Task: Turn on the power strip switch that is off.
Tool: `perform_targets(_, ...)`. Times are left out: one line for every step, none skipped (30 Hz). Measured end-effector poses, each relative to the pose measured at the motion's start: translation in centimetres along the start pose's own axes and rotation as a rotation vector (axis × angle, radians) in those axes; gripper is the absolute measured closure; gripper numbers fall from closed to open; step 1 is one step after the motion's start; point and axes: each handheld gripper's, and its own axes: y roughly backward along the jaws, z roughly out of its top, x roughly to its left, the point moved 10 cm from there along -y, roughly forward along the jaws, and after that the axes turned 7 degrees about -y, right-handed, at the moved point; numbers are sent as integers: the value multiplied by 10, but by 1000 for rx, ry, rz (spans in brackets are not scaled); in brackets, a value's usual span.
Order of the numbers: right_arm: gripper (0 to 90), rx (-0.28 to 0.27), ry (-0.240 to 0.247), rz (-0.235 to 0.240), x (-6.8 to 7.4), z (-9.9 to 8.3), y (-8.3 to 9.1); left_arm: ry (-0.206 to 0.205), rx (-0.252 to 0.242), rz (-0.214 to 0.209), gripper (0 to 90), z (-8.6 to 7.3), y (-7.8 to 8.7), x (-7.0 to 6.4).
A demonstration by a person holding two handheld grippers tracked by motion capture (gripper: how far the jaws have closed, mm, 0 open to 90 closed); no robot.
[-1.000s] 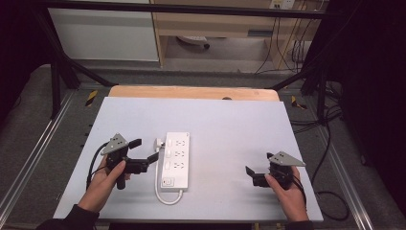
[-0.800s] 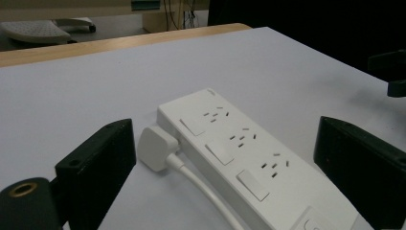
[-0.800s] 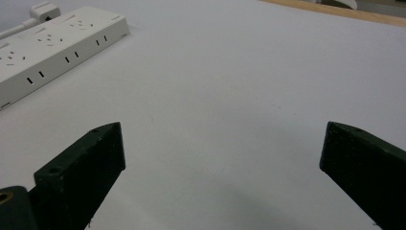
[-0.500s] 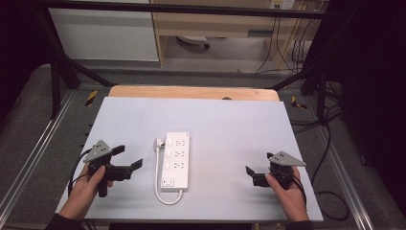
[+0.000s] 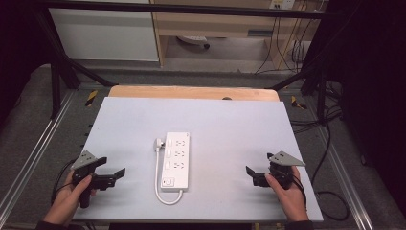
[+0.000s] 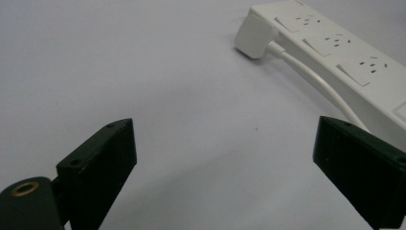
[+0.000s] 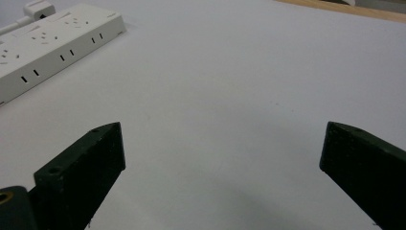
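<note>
A white power strip (image 5: 175,160) lies lengthwise in the middle of the grey table (image 5: 230,120). Its white plug (image 5: 158,143) rests against the strip's left side, and the cable (image 5: 163,197) loops round the near end. My left gripper (image 5: 114,166) is near the front left corner, well left of the strip, open and holding nothing. In the left gripper view the gripper (image 6: 225,158) stands wide, with the strip (image 6: 344,52) and plug (image 6: 253,31) ahead to the right. My right gripper (image 5: 258,166) is open at the front right; its own view (image 7: 222,158) shows bare table and the strip (image 7: 52,43) far left.
A wooden board (image 5: 191,92) runs along the table's far edge. Metal rails (image 5: 33,153) flank the table on the floor. Loose black cables (image 5: 330,143) lie on the floor at the right. A white cabinet (image 5: 105,33) stands behind.
My left gripper has drawn back from the power strip, moving left and toward the front edge. The right gripper and the strip have stayed where they were.
</note>
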Motion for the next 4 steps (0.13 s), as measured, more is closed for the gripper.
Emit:
perform_targets(21, 10, 0, -7, -1, -2, -1, 2, -3, 6, 83, -1, 1, 2)
perform_targets(22, 23, -2, -20, -3, -4, -3, 3, -5, 10, 85, -1, 3, 4)
perform_targets(22, 42, -6, -31, -4, -7, -4, 1, -7, 10, 86, -2, 3, 4)
perform_targets(22, 62, -9, -49, -7, -10, -7, -2, -9, 10, 85, -2, 4, 4)
